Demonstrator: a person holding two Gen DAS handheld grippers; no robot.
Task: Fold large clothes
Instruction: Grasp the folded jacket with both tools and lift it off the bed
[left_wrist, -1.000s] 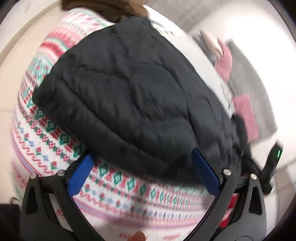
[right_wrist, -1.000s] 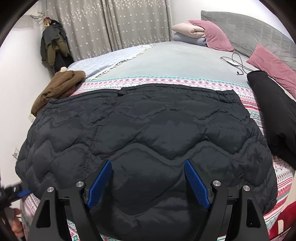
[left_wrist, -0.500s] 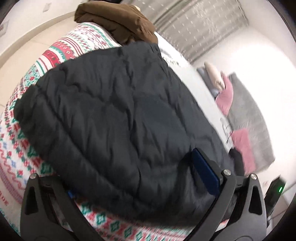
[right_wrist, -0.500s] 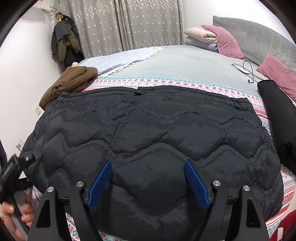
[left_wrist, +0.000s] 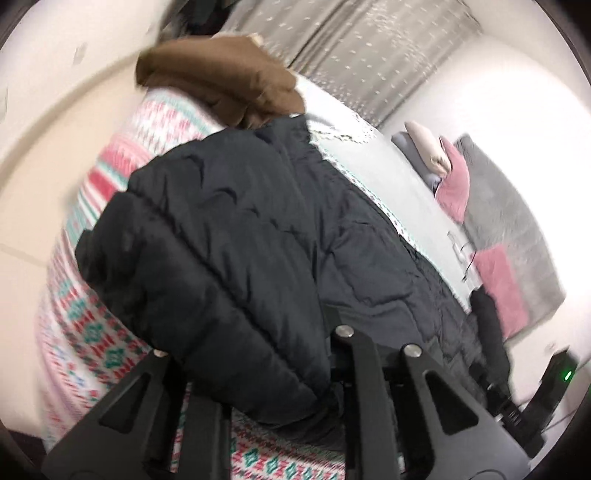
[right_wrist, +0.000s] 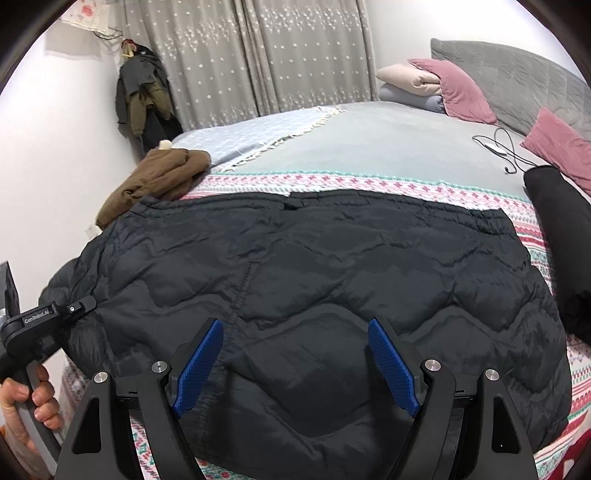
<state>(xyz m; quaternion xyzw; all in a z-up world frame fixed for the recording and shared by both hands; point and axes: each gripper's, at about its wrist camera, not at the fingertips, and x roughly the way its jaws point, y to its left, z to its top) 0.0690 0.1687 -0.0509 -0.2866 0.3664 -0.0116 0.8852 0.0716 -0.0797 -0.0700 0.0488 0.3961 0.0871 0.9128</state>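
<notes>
Black quilted jacket (right_wrist: 295, 295) flat on bed (right_wrist: 369, 144), left gripper (left_wrist: 255, 369) clamping its edge

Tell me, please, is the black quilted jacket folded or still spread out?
Mostly spread: the black quilted jacket lies flat across the bed, only its left edge lifted.

Bedroom with a wide bed under even, soft light

White walls (right_wrist: 66, 155) meet grey star-dotted curtains (right_wrist: 280, 59) behind the bed (right_wrist: 369, 147); a grey padded headboard (right_wrist: 517, 85) runs along its right edge, pink pillows (right_wrist: 465, 92) against it, clothes (right_wrist: 144, 99) hang in the far-left corner, and pale floor (left_wrist: 55, 177) shows beside the bed.
</notes>
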